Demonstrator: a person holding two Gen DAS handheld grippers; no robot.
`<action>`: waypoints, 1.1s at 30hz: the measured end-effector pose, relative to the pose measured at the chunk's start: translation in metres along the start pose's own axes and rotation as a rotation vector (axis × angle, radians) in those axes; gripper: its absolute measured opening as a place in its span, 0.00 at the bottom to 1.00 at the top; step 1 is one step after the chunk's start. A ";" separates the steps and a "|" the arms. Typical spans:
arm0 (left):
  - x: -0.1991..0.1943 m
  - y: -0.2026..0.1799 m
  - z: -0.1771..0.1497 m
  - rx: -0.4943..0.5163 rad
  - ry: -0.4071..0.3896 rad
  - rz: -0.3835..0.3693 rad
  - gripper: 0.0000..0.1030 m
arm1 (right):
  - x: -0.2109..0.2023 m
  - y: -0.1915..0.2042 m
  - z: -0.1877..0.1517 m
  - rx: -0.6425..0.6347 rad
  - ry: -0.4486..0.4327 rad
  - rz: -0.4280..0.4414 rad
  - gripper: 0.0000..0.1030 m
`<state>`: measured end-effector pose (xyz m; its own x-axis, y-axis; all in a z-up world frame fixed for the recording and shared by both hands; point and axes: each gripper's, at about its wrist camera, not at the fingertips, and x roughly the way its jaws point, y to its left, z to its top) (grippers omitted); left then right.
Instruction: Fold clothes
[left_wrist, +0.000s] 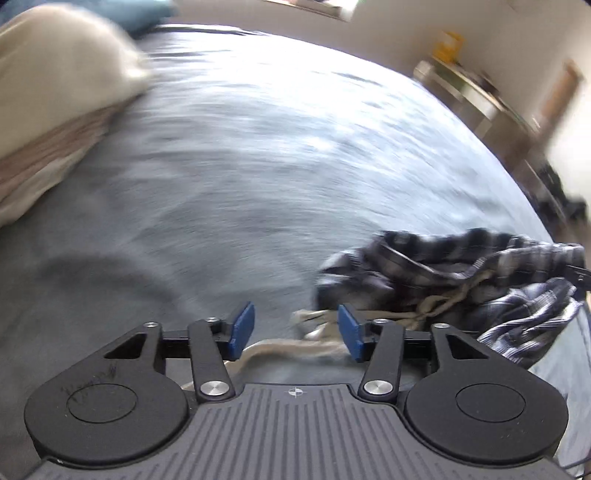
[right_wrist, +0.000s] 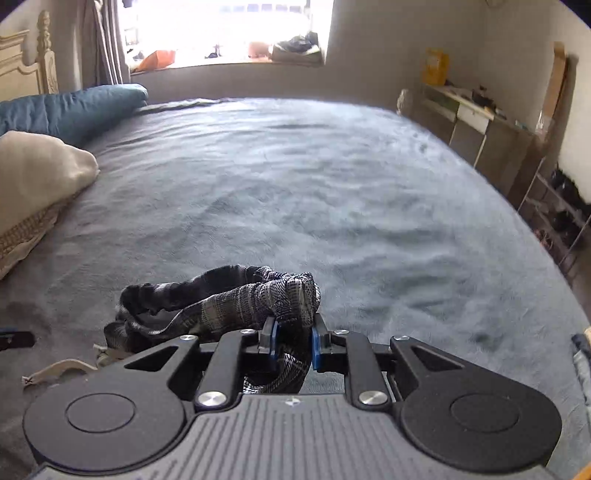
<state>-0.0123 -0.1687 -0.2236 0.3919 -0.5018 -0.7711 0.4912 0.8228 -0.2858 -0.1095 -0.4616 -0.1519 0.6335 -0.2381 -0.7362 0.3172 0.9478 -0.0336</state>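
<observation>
A black-and-white plaid garment (right_wrist: 236, 299), shorts or trousers with a gathered waistband, lies bunched on the grey bed cover (right_wrist: 332, 192). My right gripper (right_wrist: 293, 345) is shut on a fold of the waistband, and the cloth hangs down between its blue pads (right_wrist: 314, 347). In the blurred left wrist view the same garment (left_wrist: 443, 280) sits to the right of my left gripper (left_wrist: 295, 330). That gripper stands open, its pads wide apart. The garment's beige drawstring (left_wrist: 288, 347) runs across the bed beneath them, gripped by nothing. The drawstring's end (right_wrist: 55, 369) trails left in the right wrist view.
A cream pillow (right_wrist: 33, 173) and a teal pillow (right_wrist: 70, 107) lie at the bed's left side by a headboard (right_wrist: 26, 70). Shelves and a desk (right_wrist: 480, 118) stand along the right wall past the bed's edge. A window sill (right_wrist: 229, 55) with things on it runs across the back.
</observation>
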 end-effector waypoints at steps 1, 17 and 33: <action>0.010 -0.008 0.007 0.027 0.011 -0.018 0.50 | 0.006 -0.008 -0.004 0.016 0.018 0.009 0.19; 0.168 -0.090 0.073 0.253 0.460 0.110 0.56 | 0.025 -0.032 -0.025 0.196 0.040 0.123 0.19; 0.003 -0.090 0.083 -0.047 0.083 0.377 0.10 | -0.040 -0.030 -0.009 0.173 -0.039 0.220 0.19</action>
<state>0.0092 -0.2667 -0.1524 0.4731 -0.1397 -0.8699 0.2875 0.9578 0.0025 -0.1507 -0.4783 -0.1276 0.7258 -0.0416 -0.6866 0.2827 0.9280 0.2425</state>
